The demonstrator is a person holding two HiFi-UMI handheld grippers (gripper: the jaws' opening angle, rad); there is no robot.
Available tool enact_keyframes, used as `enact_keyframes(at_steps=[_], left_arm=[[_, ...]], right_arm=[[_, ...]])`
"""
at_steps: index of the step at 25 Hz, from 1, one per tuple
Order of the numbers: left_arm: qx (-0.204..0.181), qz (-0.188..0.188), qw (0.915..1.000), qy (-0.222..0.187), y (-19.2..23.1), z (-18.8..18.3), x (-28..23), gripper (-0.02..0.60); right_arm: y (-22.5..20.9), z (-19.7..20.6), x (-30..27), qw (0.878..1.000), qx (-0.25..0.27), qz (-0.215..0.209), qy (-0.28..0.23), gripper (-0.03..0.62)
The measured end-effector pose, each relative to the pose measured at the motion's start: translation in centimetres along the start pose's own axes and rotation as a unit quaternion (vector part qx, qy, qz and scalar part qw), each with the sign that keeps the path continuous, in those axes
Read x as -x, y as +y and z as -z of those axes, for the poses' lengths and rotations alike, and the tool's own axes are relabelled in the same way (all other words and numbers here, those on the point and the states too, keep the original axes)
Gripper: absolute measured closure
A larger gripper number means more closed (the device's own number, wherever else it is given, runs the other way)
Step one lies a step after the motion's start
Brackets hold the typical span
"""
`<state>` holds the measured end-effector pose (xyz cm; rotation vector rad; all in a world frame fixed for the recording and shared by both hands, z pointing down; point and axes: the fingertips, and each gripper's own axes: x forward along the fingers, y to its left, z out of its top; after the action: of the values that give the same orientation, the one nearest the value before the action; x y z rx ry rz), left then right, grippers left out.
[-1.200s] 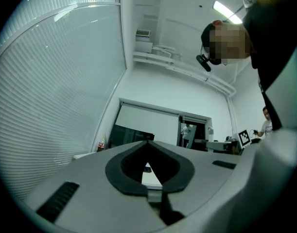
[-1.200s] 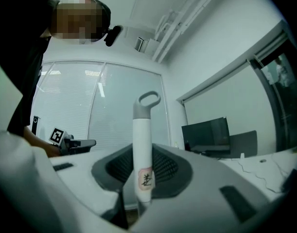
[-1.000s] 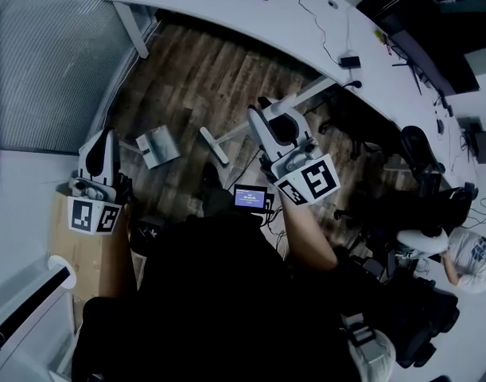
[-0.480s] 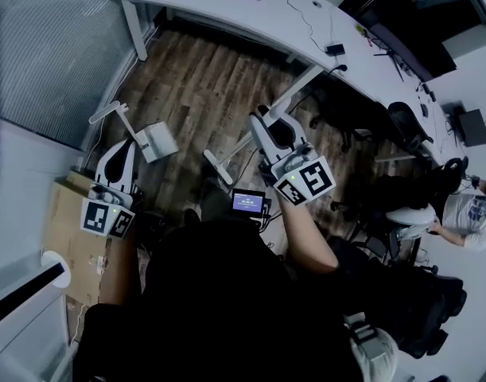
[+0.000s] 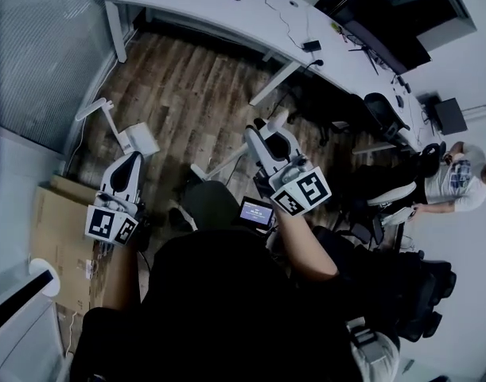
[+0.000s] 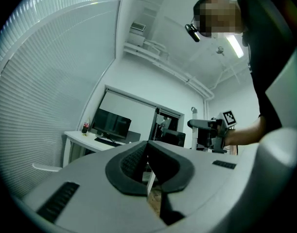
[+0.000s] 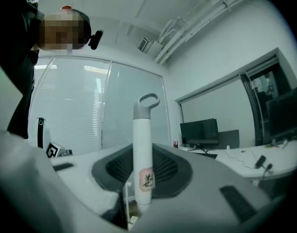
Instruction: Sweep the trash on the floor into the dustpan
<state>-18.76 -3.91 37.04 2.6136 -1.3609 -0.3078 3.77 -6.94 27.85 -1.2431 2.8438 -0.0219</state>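
My right gripper (image 5: 264, 127) (image 7: 143, 176) is shut on the broom handle (image 7: 143, 149), a white stick with a grey loop on top and a small label. In the head view the broom (image 5: 219, 159) slants down to the wooden floor (image 5: 187, 86). The white dustpan (image 5: 141, 140) lies on the floor with its long handle (image 5: 107, 111) pointing away. My left gripper (image 5: 132, 160) (image 6: 148, 155) is shut with nothing in it, just short of the dustpan and apart from it. I cannot make out any trash on the floor.
A long white desk (image 5: 227, 13) with monitors runs along the far side. A cardboard box (image 5: 56, 233) sits at my left by the blinds. Black office chairs (image 5: 386, 110) and a seated person (image 5: 457, 177) are at the right.
The view has shifted across the floor. My left gripper has sunk and come closer to the dustpan. The right gripper still holds the broom in the same way.
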Motion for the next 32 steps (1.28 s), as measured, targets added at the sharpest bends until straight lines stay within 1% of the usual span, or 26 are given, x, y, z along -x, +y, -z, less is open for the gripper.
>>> enact_keyframes(at_steps=[4, 7, 12, 14, 17, 20, 24, 29, 32], left_arm=[[0.009, 0.006, 0.9999, -0.003, -0.1, 0.1, 0.0, 0.586], [0.009, 0.012, 0.9999, -0.004, -0.3, 0.1, -0.7, 0.588], [-0.006, 0.015, 0.9998, -0.012, -1.7, -0.9, -1.8, 0.586], [-0.014, 0.012, 0.9997, -0.013, -1.9, -1.4, -1.8, 0.586], [-0.025, -0.003, 0.9996, -0.014, -2.0, -2.0, -1.4, 0.587], [-0.031, -0.020, 0.9992, -0.011, -3.0, -2.0, -0.9, 0.587], [-0.047, -0.039, 0.9981, -0.006, -5.7, -1.9, -0.3, 0.586], [-0.062, -0.085, 0.9944, -0.005, -8.8, -1.8, 1.7, 0.588], [-0.072, -0.103, 0.9921, 0.000, -10.7, -1.3, 3.0, 0.586]], right_arm=[[0.6, -0.3, 0.4, 1.000, 0.028, 0.005, 0.009, 0.507], [0.1, -0.7, 0.9, 0.999, 0.039, 0.013, 0.006, 0.506], [-1.8, -0.3, 2.7, 0.999, 0.025, 0.039, -0.003, 0.507], [-2.2, 0.1, 2.9, 0.999, 0.018, 0.040, -0.005, 0.507], [-2.1, 0.8, 2.8, 1.000, 0.011, 0.025, -0.008, 0.507], [-2.0, 1.2, 3.7, 1.000, 0.000, 0.008, -0.015, 0.507], [-1.8, 1.6, 6.3, 0.999, -0.013, -0.012, -0.028, 0.507], [-0.5, 2.1, 9.9, 0.998, -0.017, -0.038, -0.038, 0.507], [0.2, 2.3, 11.8, 0.998, -0.015, -0.046, -0.042, 0.507]])
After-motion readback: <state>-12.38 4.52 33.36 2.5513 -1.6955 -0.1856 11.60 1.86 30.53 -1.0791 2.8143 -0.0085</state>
